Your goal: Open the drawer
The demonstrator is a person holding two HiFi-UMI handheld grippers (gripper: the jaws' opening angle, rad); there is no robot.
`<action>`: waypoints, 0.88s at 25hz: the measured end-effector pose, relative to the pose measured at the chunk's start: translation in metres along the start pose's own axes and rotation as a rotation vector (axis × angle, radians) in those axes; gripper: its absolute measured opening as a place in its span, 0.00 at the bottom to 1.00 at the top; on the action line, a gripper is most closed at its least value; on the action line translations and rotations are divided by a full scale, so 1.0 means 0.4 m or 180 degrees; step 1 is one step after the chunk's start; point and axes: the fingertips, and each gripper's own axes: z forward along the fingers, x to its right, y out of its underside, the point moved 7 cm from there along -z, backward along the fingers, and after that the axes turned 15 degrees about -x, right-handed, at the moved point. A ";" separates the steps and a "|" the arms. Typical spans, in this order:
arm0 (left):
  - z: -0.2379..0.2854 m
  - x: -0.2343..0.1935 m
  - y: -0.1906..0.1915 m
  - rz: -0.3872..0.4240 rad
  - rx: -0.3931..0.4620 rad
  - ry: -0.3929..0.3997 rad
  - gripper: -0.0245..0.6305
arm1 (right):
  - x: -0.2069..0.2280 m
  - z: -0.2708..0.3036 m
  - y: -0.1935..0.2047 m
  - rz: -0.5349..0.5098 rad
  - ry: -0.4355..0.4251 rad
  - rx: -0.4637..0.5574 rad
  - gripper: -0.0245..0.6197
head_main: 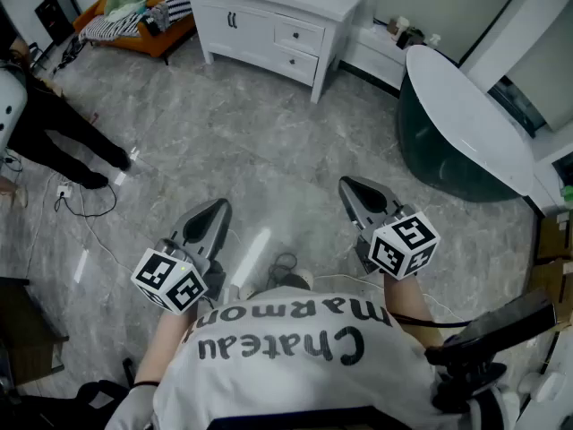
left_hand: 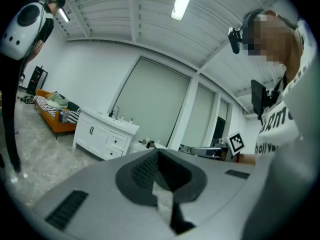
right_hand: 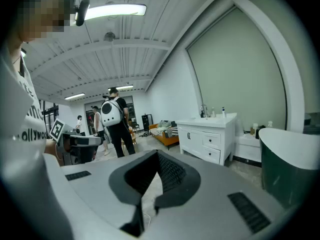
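**Approach phase: drawer not reached yet**

Head view: shirt [head_main: 286, 356] of the operator fills the bottom edge. Just ahead, left gripper [head_main: 215, 213] and right gripper [head_main: 351, 189] hang over bare floor [head_main: 269, 150], both aimed roughly up-frame. Vanity cabinet [head_main: 269, 12] sits at the top, well apart from both. Its right half has two stacked drawers, upper drawer [head_main: 299, 35] and lower drawer [head_main: 295, 62], both flush, so closed. Fronts face down-frame toward the operator. Long axis of each front runs along the cabinet face, left to right with a slight drop to the right. Bathtub [head_main: 457, 133] sits right of the path.

Left gripper view: jaws closed tip to tip, nothing between them. Vanity cabinet [left_hand: 100, 134] is far off, left of the jaw line. Drawers are small here and the knobs barely resolve.

Right gripper view: jaws closed, empty. Vanity cabinet [right_hand: 207, 134] is right of the jaw line, upper drawer [right_hand: 212, 140] over lower drawer [right_hand: 212, 155], with a dark knob centred on each front. Bystander [right_hand: 112, 119] with a backpack stands off to the left.

Judgement: the step is the walk-up, with no progress on the pull. Next:
- close the distance and pick a drawer (task doesn't say which)
- open one gripper's jaws and square it to the front
- clamp the knob and pull straight out toward the operator

The knob is small, so alignment looks like the fussy part.
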 end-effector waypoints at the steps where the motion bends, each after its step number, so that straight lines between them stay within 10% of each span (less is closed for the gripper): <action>1: 0.000 0.003 0.001 0.0004 -0.0006 0.0000 0.05 | 0.001 -0.004 0.003 0.0002 0.0003 -0.0003 0.05; 22: 0.214 0.109 -0.038 0.0094 0.0220 -0.0024 0.05 | 0.271 -0.120 0.025 0.0134 0.0074 0.0092 0.05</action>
